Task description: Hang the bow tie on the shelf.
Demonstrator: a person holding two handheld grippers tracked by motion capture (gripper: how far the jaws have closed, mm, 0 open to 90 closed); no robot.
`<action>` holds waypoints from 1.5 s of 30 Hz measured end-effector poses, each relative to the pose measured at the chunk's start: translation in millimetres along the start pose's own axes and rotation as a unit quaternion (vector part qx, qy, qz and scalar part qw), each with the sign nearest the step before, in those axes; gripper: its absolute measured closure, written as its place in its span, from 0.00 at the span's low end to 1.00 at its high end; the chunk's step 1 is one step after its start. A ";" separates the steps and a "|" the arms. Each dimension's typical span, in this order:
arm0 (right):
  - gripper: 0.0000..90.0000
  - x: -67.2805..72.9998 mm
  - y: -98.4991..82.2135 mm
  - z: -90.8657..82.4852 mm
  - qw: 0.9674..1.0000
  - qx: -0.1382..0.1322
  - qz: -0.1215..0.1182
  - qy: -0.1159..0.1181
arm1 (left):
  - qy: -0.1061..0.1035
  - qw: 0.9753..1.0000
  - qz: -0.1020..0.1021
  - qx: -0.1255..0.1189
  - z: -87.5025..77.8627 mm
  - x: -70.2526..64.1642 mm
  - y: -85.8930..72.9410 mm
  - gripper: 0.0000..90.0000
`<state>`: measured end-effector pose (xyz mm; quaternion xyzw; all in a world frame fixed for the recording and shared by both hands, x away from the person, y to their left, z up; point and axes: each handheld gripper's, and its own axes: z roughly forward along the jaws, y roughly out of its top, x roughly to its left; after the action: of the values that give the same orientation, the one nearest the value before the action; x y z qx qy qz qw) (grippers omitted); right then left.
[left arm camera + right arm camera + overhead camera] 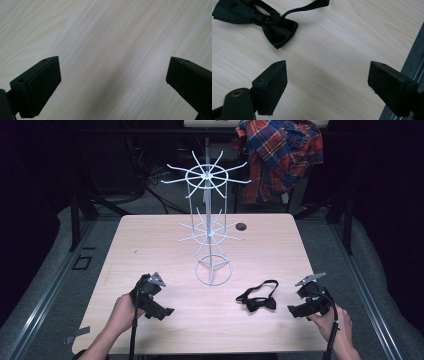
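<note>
A black bow tie (pixel 259 299) with its strap looped behind lies on the light wooden table (pixel 150 250), right of centre near the front. In the right gripper view the bow tie (pixel 262 21) sits up and to the left of the jaws. My right gripper (pixel 296 310) rests just right of it, open, nothing between its jaws (pixel 327 82). At the front left my left gripper (pixel 165 312) is held by a hand, open over bare wood (pixel 112 75). A white wire display stand (pixel 211 215) with two tiers of radiating hooks rises from the table's middle.
A plaid shirt (pixel 280 155) hangs behind the table at the back right. A small dark hole (pixel 241 226) marks the tabletop behind the stand. Metal rails (pixel 45 290) run along both sides of the table; the table's right edge (pixel 412 62) is close to my right gripper.
</note>
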<state>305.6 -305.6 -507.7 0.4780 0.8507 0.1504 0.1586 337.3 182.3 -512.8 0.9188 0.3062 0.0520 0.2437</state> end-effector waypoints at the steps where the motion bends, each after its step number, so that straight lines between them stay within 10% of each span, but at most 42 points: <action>1: 0.17 0.0 0.0 0.0 1.000 0.000 0.000 0.000 | 0.001 1.000 0.001 0.000 0.2 0.0 0.6 0.00; 11: 0.16 -6.4 1.6 4.1 1.000 0.005 0.007 0.007 | -0.021 1.000 -0.005 0.004 1.5 2.4 -5.7 0.00; 28: 0.10 -12.7 28.3 24.8 0.992 -0.042 0.060 0.100 | -0.010 0.999 -0.028 0.020 -9.5 6.1 -31.9 0.00; 37: 0.15 -8.4 43.5 38.9 0.994 -0.017 0.075 0.077 | -0.008 0.999 -0.027 0.019 -11.5 4.3 -33.8 0.00; 45: 0.17 24.2 66.5 50.9 0.996 0.006 0.064 0.066 | -0.017 1.000 -0.015 0.020 -11.4 -5.1 -29.4 0.00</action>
<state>365.7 -246.3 -529.7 0.5213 0.8280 0.1861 0.0892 314.6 204.4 -516.7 0.9198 0.3162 0.0263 0.2308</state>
